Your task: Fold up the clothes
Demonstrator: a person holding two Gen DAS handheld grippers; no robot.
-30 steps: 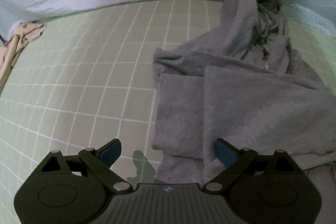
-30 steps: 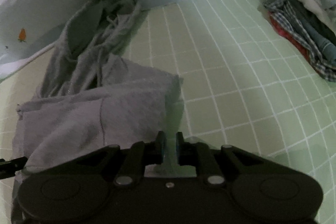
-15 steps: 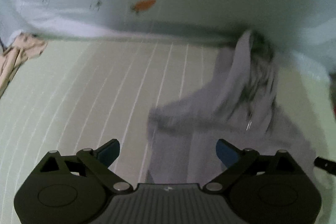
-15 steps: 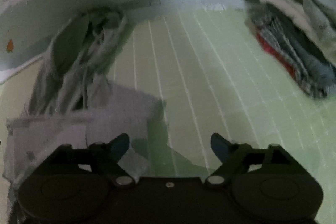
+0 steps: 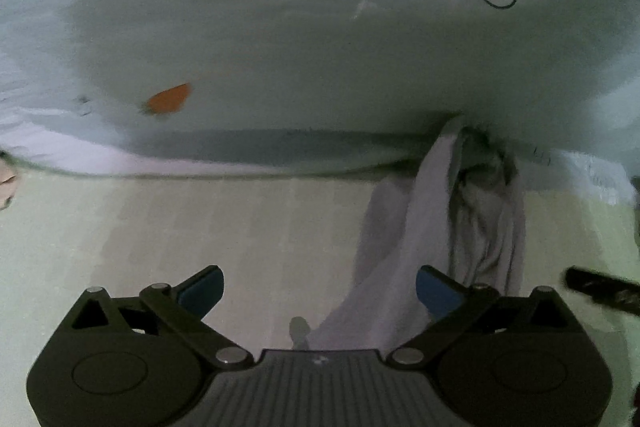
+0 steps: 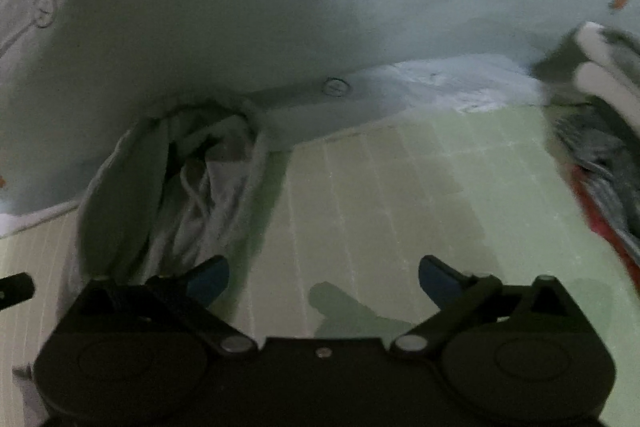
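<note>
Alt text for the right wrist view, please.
The open right gripper hangs empty over a green checked sheet. A crumpled grey hoodie lies to its left, a stack of folded clothes at far right.

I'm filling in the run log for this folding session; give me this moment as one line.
left gripper: open, empty | right gripper: open, empty | grey hoodie: lying on green grid sheet, hood end ahead | folded clothes stack: far right
</note>
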